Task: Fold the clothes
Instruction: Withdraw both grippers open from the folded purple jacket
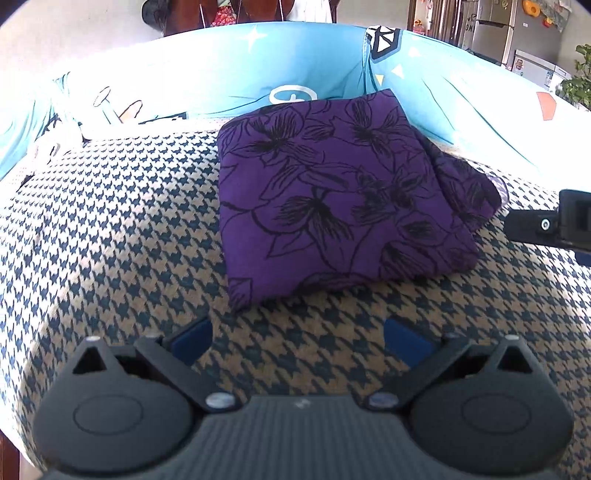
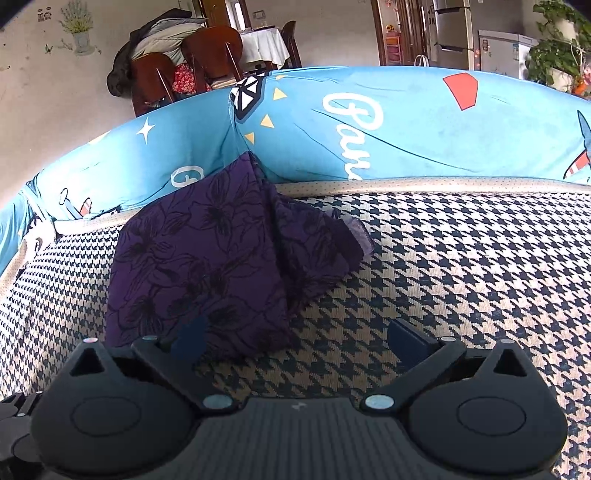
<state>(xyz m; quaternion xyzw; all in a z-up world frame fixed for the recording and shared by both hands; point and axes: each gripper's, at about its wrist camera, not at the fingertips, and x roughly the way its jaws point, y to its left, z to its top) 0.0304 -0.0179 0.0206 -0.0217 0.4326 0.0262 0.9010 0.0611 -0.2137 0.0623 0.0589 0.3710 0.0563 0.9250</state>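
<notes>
A purple cloth with black flower outlines lies folded into a rough square on the houndstooth seat cushion. My left gripper is open just in front of the cloth's near edge, its blue pads holding nothing. In the right wrist view the same folded cloth lies ahead and to the left, a loose flap sticking out on its right side. My right gripper is open and empty, its left pad over the cloth's near corner. Part of the right gripper shows at the left wrist view's right edge.
Light blue printed back cushions run along the far side of the seat. The houndstooth cushion extends to the right of the cloth. Behind the sofa stand wooden chairs, a fridge and a leafy plant.
</notes>
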